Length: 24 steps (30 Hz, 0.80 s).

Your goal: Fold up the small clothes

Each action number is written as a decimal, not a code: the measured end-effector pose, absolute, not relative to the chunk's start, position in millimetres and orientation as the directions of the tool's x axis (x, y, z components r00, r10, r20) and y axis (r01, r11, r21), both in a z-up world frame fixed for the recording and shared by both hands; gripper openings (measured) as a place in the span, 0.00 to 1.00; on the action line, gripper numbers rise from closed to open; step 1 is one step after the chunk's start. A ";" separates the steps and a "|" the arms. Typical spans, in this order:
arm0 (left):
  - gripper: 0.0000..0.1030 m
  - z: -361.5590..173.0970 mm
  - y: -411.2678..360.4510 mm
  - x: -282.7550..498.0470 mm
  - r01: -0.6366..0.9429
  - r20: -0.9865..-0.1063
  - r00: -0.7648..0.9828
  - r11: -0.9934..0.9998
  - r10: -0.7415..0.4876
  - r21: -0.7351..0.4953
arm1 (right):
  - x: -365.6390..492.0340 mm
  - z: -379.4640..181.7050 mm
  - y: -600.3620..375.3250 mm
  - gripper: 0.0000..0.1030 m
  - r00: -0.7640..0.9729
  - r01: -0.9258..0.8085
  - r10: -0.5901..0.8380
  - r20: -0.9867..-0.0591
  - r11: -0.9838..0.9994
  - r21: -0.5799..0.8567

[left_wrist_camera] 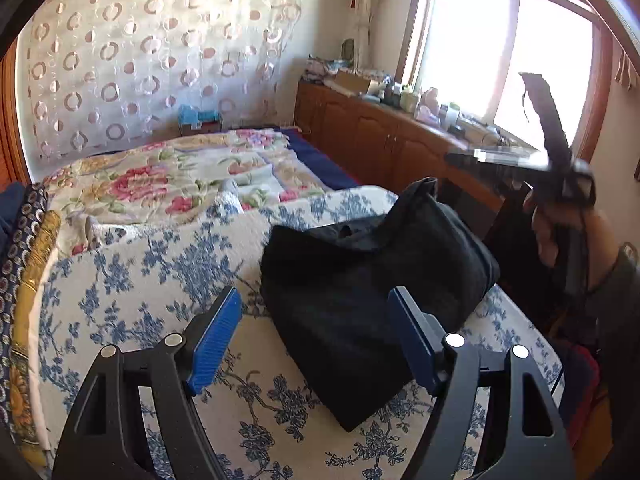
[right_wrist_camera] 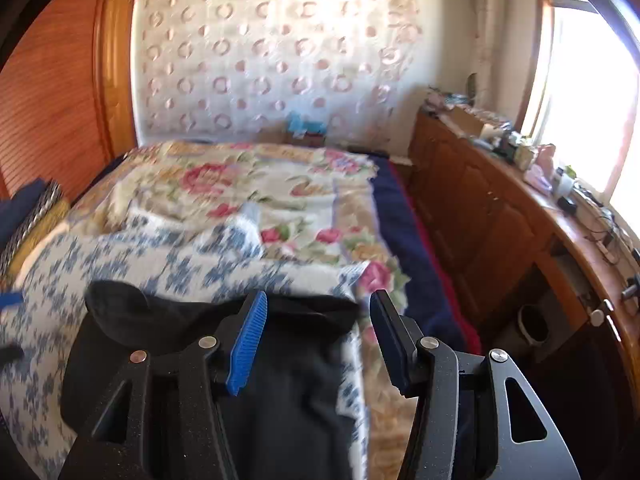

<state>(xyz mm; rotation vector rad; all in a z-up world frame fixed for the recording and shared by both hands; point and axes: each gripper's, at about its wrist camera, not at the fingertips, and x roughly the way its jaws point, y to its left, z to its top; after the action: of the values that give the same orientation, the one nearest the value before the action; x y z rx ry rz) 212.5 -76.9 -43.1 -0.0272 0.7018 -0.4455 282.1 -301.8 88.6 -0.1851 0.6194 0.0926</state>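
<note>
A black garment (left_wrist_camera: 372,280) lies folded in a thick bundle on the blue-flowered bedspread (left_wrist_camera: 160,272). My left gripper (left_wrist_camera: 316,332) is open and empty, hovering just above the garment's near left part, its blue pads (left_wrist_camera: 216,340) wide apart. My right gripper (right_wrist_camera: 316,336) is open and empty, above the garment's right edge (right_wrist_camera: 288,380). In the left wrist view the right gripper (left_wrist_camera: 560,152) is raised at the right, held by a hand. The right wrist view is motion-blurred.
A pink-flowered quilt (left_wrist_camera: 180,176) covers the far half of the bed. A wooden cabinet (right_wrist_camera: 500,232) with clutter runs along the right under a bright window (left_wrist_camera: 500,52). Folded fabrics (left_wrist_camera: 24,240) lie at the bed's left edge. A wooden wardrobe (right_wrist_camera: 60,100) stands left.
</note>
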 end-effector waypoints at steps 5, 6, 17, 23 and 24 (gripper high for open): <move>0.74 -58.8 -85.6 222.1 0.387 -0.663 0.644 0.910 -0.382 -0.148 | 276.2 90.4 -310.4 0.54 0.783 -0.208 0.124 -0.609 0.976 -0.069; 0.74 -61.2 -87.0 226.1 0.382 -0.672 0.639 0.913 -0.375 -0.145 | 274.9 84.4 -313.5 0.54 0.773 -0.218 0.133 -0.620 0.974 -0.063; 0.74 -75.5 -106.6 285.0 0.402 -0.714 0.598 0.907 -0.364 -0.125 | 317.0 24.6 -350.3 0.54 0.614 -0.292 0.331 -0.717 0.939 0.183; 0.75 -77.8 -100.3 305.7 0.383 -0.689 0.634 0.917 -0.352 -0.116 | 346.6 15.1 -356.2 0.21 0.554 -0.345 0.433 -0.711 0.897 0.277; 0.74 -80.1 -96.9 309.8 0.360 -0.693 0.644 0.927 -0.325 -0.101 | 342.4 16.7 -370.3 0.11 0.550 -0.357 0.442 -0.709 0.892 0.279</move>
<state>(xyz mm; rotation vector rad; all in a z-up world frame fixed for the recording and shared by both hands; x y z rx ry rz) 309.8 -96.9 -80.1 0.0478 0.7789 -0.3903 342.4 -370.3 16.7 0.1065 0.8684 0.4737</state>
